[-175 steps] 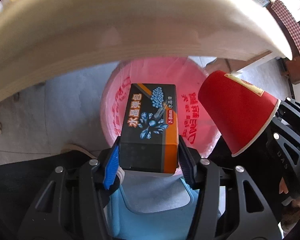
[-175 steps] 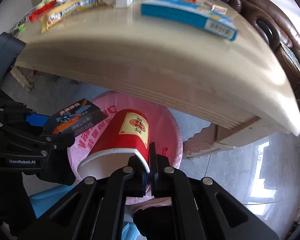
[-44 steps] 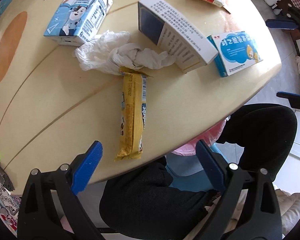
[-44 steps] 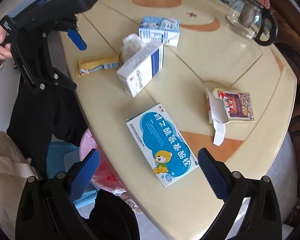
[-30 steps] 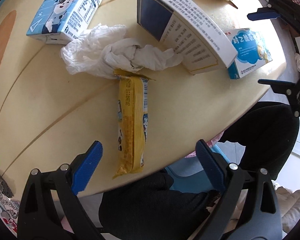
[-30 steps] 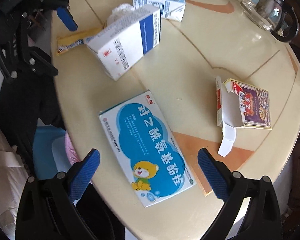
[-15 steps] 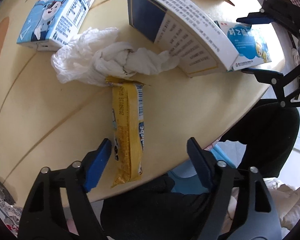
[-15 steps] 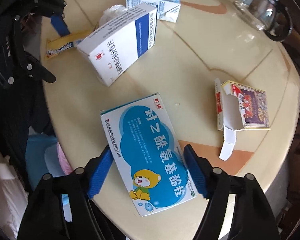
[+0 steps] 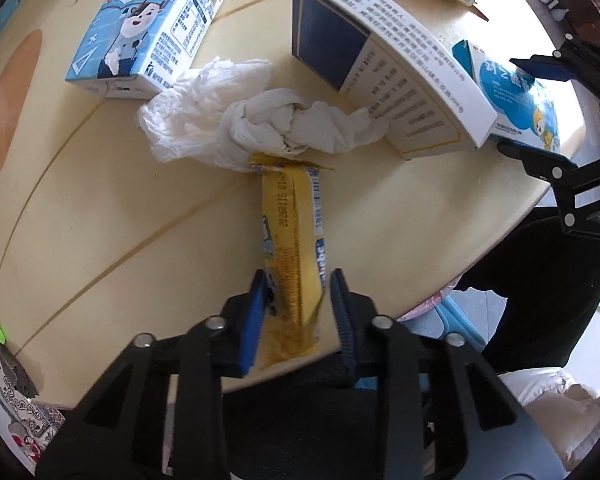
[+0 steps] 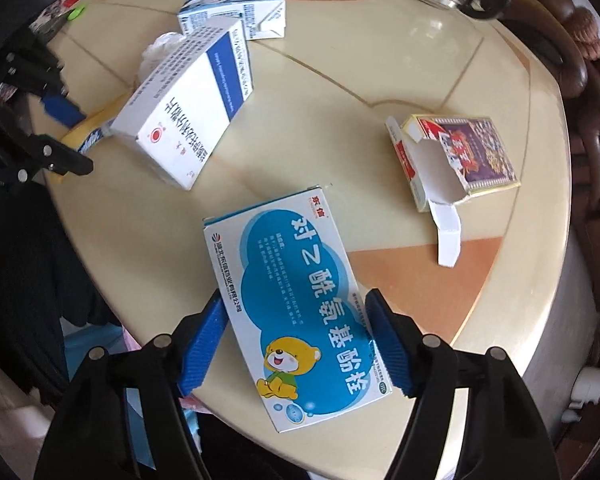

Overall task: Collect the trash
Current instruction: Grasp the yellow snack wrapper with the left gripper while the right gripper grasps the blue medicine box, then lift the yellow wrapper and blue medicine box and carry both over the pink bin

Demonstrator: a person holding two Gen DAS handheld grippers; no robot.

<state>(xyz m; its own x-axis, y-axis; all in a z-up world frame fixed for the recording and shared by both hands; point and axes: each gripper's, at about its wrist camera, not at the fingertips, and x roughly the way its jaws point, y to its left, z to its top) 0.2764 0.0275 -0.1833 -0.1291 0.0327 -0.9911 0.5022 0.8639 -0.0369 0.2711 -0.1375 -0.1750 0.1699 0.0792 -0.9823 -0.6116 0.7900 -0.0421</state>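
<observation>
With each tool closed on its piece, the left tool point(image 9: 297, 294) holds only the wrapper point(image 9: 294, 236) end, which may slip, and the right tool point(image 10: 298, 338) could skew the box point(image 10: 296, 304) off the bench point(image 10: 380, 80).

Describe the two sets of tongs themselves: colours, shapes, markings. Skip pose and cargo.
Both match. The left tongs and right tongs have black angular frames with open triangular cut-outs and silver round bolt heads at the joints. Each finger ends in a blue ribbed pad. No cables or sleeves show; faint white lettering on the left frame is unreadable.
</observation>
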